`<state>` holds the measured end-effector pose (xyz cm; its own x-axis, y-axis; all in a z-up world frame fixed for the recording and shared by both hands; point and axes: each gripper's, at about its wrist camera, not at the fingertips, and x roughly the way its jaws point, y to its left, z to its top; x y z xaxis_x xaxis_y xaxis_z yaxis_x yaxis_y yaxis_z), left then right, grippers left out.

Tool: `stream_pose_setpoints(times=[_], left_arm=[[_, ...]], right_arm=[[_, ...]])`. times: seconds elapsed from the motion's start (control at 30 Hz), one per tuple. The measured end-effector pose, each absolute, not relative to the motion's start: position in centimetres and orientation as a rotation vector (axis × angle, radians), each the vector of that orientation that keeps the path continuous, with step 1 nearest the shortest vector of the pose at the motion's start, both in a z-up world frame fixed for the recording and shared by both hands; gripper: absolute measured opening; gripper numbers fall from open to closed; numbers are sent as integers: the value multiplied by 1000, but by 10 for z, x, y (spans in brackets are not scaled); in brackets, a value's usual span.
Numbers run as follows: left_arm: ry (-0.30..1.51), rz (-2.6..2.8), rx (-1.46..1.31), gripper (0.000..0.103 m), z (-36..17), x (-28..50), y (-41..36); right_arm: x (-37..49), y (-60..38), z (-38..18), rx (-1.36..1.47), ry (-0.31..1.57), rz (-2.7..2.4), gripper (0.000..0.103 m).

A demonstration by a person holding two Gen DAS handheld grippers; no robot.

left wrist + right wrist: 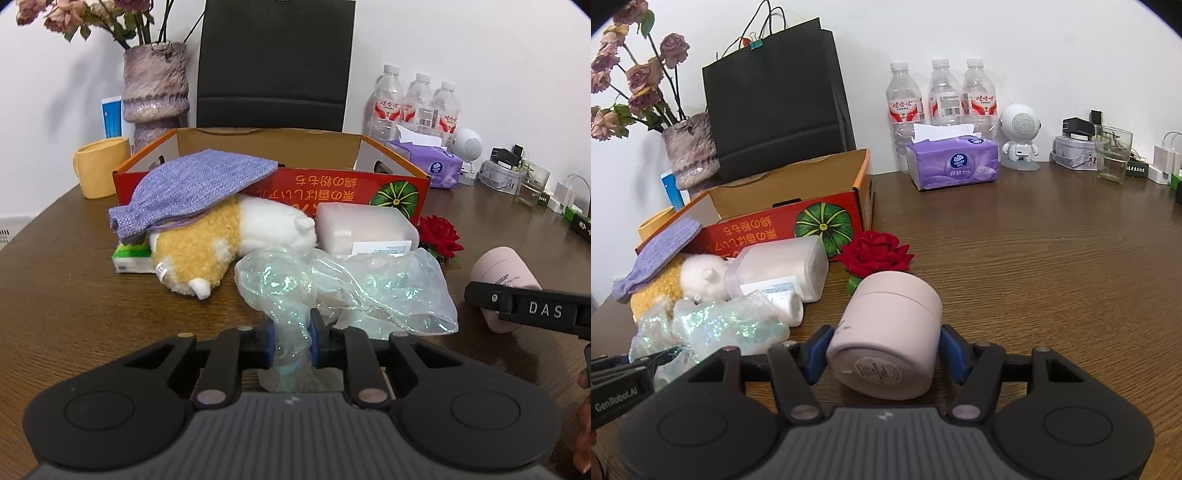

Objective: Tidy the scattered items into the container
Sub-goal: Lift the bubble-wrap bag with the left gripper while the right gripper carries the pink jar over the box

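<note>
The left gripper [292, 341] is held low and level, pointing forward. Its two blue-padded fingers [266, 345] stand close together, pinched on a thin fold of material between them. The right gripper [886, 349] is likewise low and level, to the right of the left one. Its fingers [951, 349] are spread wide, each pad pressing one side of a round body held between them. In the left wrist view, the right gripper [532, 310] enters from the right edge.
</note>
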<state>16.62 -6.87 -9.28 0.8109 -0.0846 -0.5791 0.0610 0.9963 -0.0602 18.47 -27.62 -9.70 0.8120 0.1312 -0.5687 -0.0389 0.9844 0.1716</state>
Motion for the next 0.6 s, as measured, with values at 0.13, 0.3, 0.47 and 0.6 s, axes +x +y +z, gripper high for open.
stream_pose_setpoints(times=[0.13,0.3,0.47,0.6], left_arm=[[611,-72,-42,14,-93,164,-68],[593,-62,-67,13,-92,157,-61],[556,-54,-86,13,-89,144,-52],[527,-48,-101,12,-86,133,-45]], right_arm=[[184,-277,-98,157,616,96,61],[184,-280,-98,173,616,100,61],[179,-276,-98,160,615,104,61],[171,-268,-98,131,604,106,61]])
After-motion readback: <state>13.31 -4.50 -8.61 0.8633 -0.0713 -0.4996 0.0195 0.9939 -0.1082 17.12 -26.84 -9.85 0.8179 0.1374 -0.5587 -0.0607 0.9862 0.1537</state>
